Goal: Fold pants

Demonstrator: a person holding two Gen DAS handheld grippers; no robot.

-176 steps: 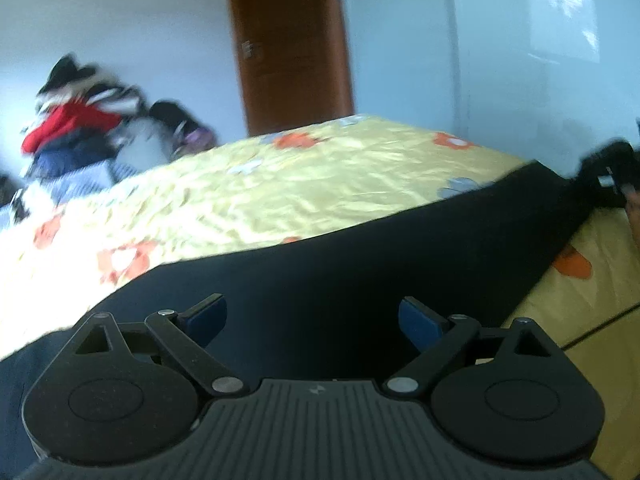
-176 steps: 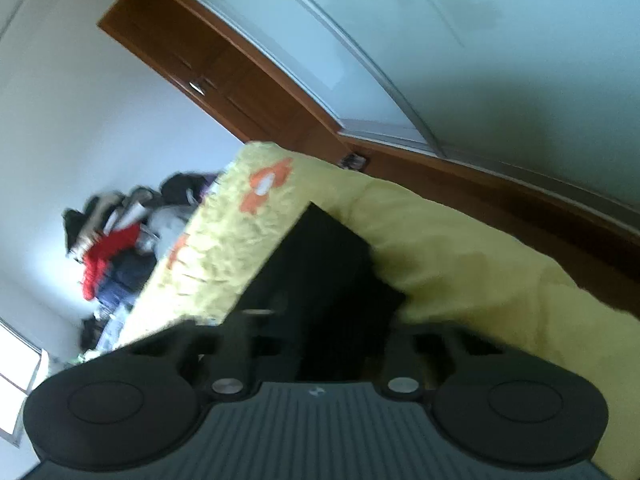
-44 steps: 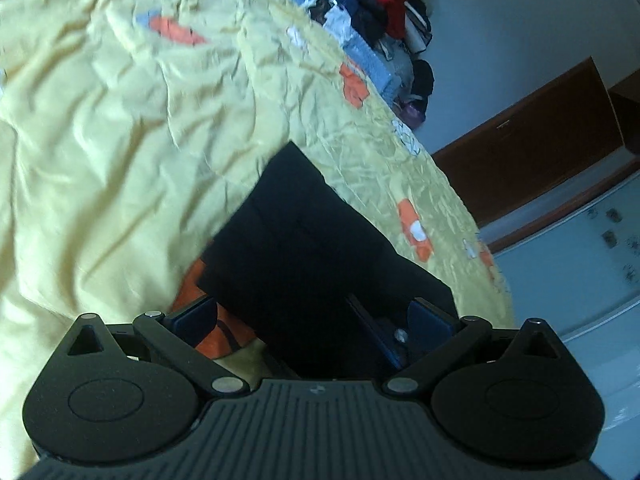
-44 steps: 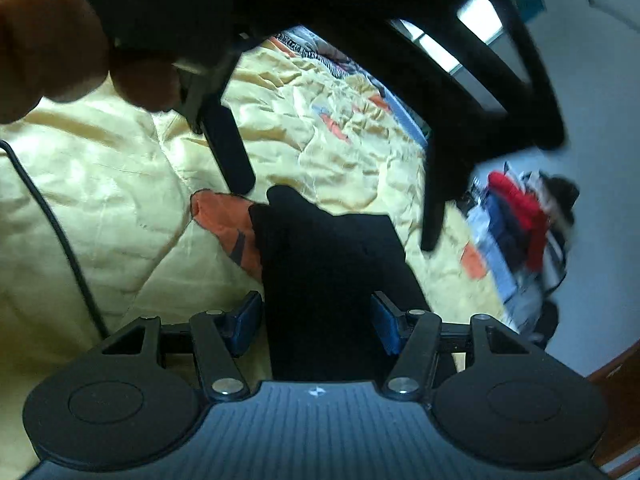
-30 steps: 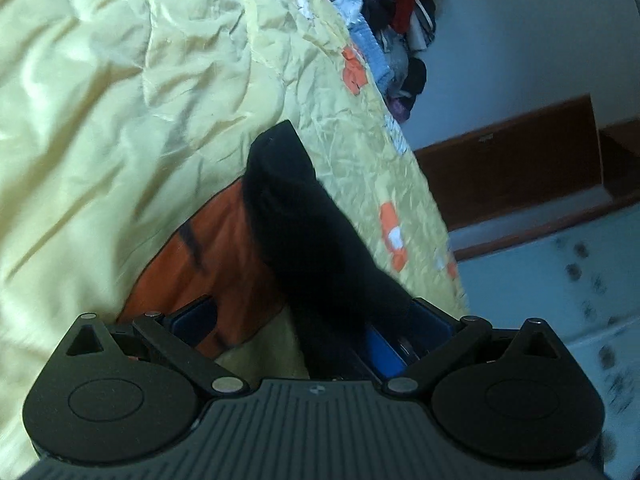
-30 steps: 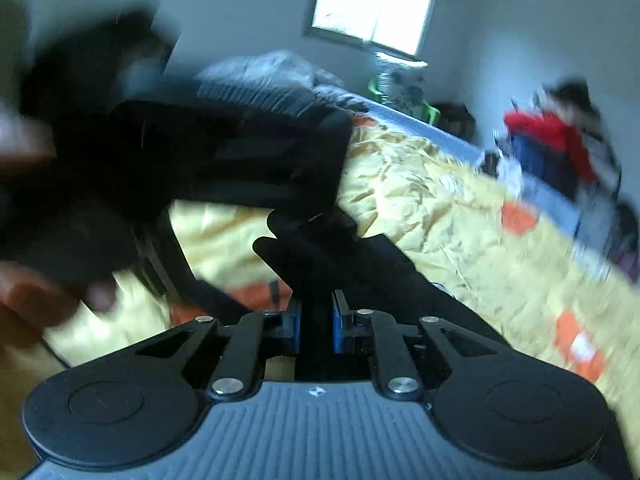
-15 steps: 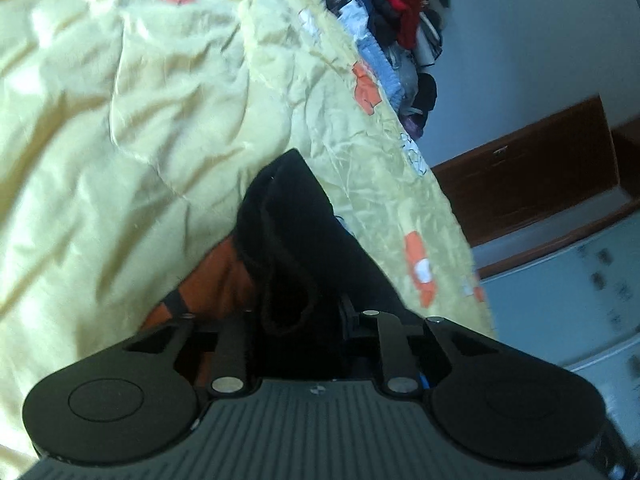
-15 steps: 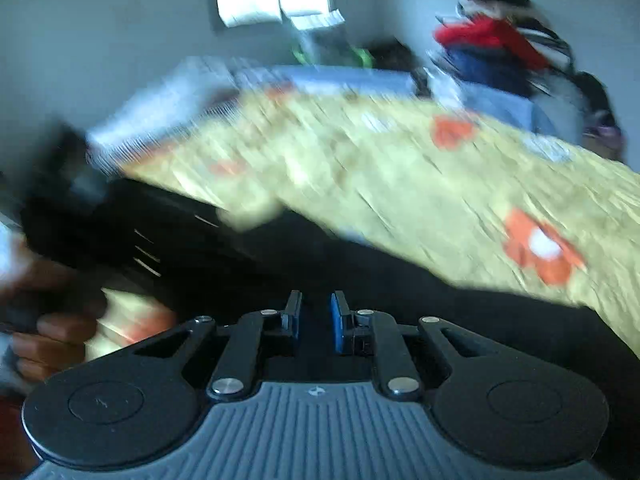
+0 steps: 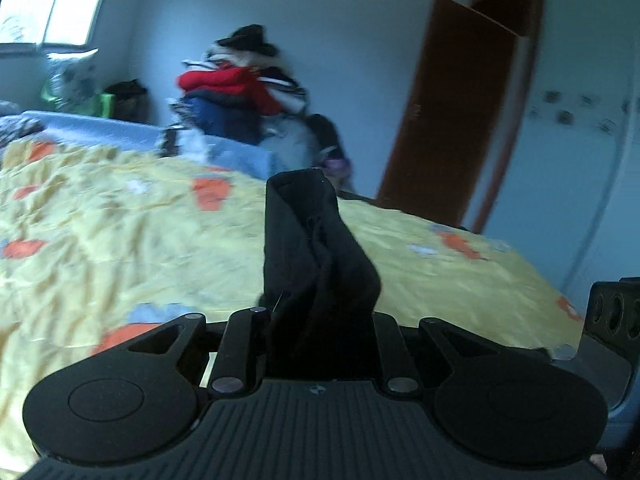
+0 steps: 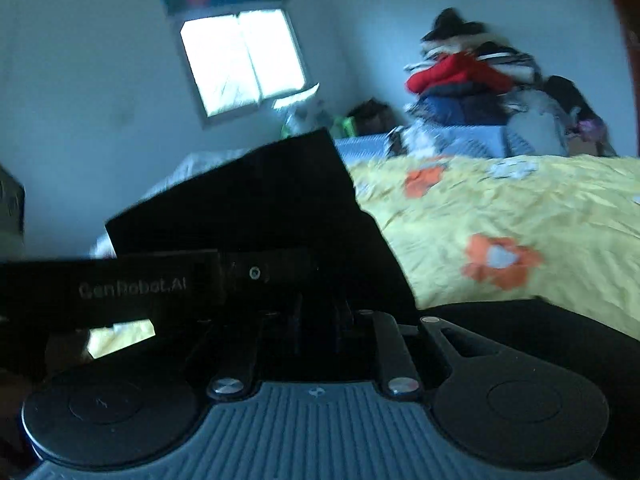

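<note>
Left wrist view. Left gripper: jaws drawn together, pinching a bunched end of the black fabric pants. The pinched fabric stands up from between the fingers as a narrow, creased column, long axis pointing away from the camera and upward, its flat-cut top edge level with the far side of the bed. Beneath and behind it: yellow quilted bedspread with orange flower patches, wrinkled. Beyond the bed: heaped pile of red, navy and white clothes, blurred; brown wooden door standing ajar at right; pale wardrobe front beside it; bright window at upper left. A black device corner shows at the right edge.

Right wrist view. Right gripper: fingers close together with dark pants fabric between them, gripping it; the contact itself is deep in shadow. The pants rise ahead as a broad flat panel, held off the bed, long edge slanting from lower left up to a corner at upper right. The left gripper's black body, lettered "GenRobot.AI", crosses horizontally just in front of the panel. Further black fabric lies at lower right over the bedspread. Background: window, clothes pile.
</note>
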